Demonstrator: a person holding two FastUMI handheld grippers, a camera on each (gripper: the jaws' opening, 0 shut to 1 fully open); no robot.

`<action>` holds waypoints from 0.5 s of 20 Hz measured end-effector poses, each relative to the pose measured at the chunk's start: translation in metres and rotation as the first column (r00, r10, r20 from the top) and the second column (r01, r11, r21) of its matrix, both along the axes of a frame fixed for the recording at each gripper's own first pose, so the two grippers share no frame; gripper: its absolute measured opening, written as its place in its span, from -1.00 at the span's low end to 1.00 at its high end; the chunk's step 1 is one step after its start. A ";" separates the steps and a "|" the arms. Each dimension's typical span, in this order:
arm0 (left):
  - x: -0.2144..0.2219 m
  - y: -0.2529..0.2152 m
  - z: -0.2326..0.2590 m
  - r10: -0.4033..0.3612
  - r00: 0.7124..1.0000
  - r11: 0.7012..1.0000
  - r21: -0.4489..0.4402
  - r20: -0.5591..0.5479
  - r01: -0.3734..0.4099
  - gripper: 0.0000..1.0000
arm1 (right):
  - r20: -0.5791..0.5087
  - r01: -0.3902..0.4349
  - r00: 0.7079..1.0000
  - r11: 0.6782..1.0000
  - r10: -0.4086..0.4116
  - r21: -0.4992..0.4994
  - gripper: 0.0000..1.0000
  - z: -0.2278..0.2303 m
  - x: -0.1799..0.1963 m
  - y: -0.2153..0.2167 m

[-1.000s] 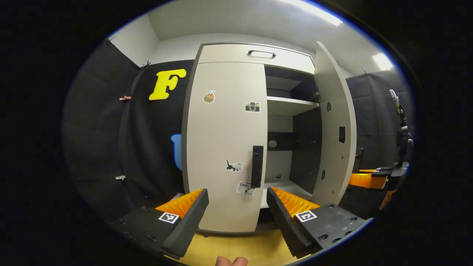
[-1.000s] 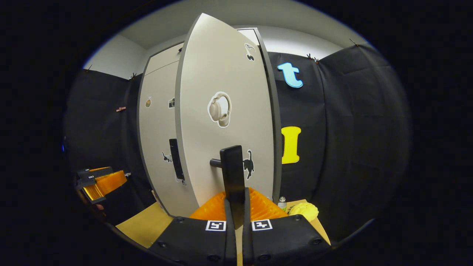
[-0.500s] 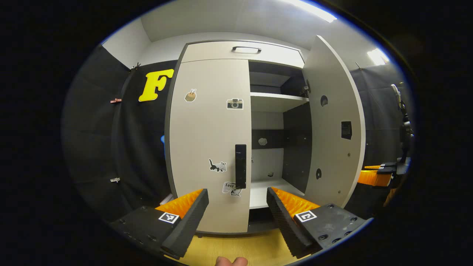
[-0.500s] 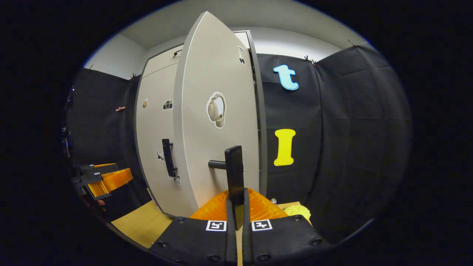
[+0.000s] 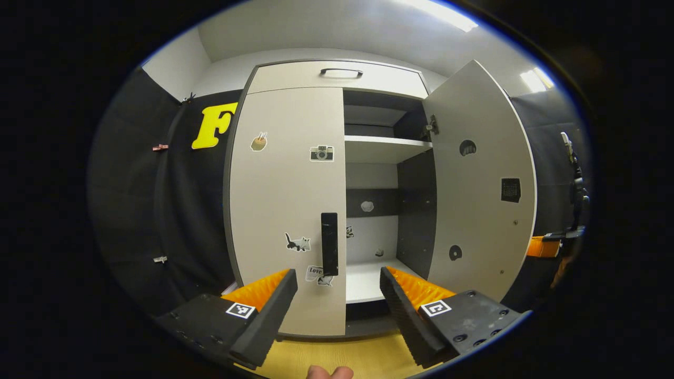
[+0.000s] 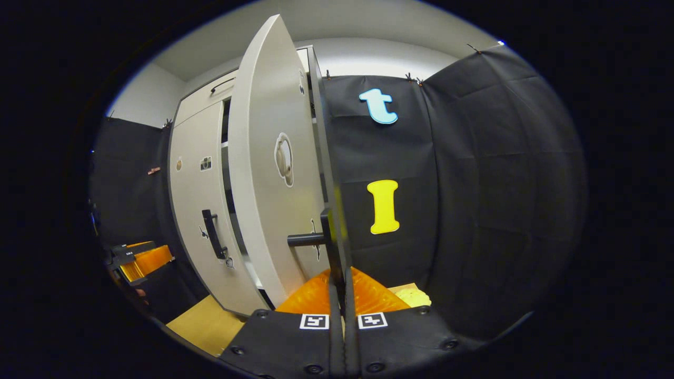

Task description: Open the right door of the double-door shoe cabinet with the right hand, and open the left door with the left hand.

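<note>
— Gripping the right door's handle [image 6: 337, 247], is the right gripper [image 6: 339, 284] fully closed on it?

— Yes: in the right gripper view its two fingers are clamped together on the dark vertical bar of that handle, and the right door [image 6: 263, 173] stands swung well out from the shoe cabinet [image 5: 337, 76]. The left gripper view shows the same door's inner face [image 5: 482, 179] and the cabinet's bare shelves [image 5: 382, 147].

— And the left side?

— The left door [image 5: 284, 200] is shut flat against the cabinet, its stickers showing. Its black handle [image 5: 329, 243] stands upright near the door's inner edge. The left gripper [image 5: 337, 300] hangs in front with its fingers spread wide, holding nothing, clear of the handle, above a yellow wooden floor [image 5: 337, 358].

— Where is the left gripper from the other side?

— Low at the left edge of the right gripper view [image 6: 139, 260].
</note>
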State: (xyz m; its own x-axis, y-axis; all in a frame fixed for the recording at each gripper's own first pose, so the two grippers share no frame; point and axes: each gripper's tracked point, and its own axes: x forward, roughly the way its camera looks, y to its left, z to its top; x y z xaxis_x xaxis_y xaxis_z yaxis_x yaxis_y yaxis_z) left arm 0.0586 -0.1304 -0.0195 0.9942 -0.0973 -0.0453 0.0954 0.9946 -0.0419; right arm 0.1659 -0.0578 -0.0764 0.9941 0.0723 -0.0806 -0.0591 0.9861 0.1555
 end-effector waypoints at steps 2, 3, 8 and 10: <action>0.002 -0.001 0.000 0.000 1.000 1.000 0.008 0.000 0.000 0.96 | -0.001 -0.007 1.000 1.000 0.007 -0.009 -0.89 -0.001 -0.001 -0.002; 0.003 -0.002 0.000 0.002 1.000 1.000 0.011 -0.001 -0.002 0.96 | 0.002 -0.010 1.000 1.000 0.010 -0.001 -0.89 0.001 -0.003 -0.003; 0.014 -0.005 -0.002 0.003 1.000 1.000 0.031 -0.001 -0.003 0.96 | -0.007 -0.014 1.000 0.999 0.014 0.032 -0.81 0.001 -0.010 -0.002; 0.025 -0.005 -0.005 0.002 1.000 0.999 0.036 -0.003 -0.002 0.96 | -0.002 -0.003 1.000 1.000 0.003 0.022 -0.67 0.003 -0.012 -0.004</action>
State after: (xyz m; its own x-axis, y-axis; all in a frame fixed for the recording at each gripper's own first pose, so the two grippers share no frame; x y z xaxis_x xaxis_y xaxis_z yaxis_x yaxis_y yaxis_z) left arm 0.0831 -0.1351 -0.0242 0.9943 -0.0936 -0.0519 0.0934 0.9956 -0.0065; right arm 0.1535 -0.0622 -0.0737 0.9937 0.0770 -0.0809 -0.0617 0.9821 0.1777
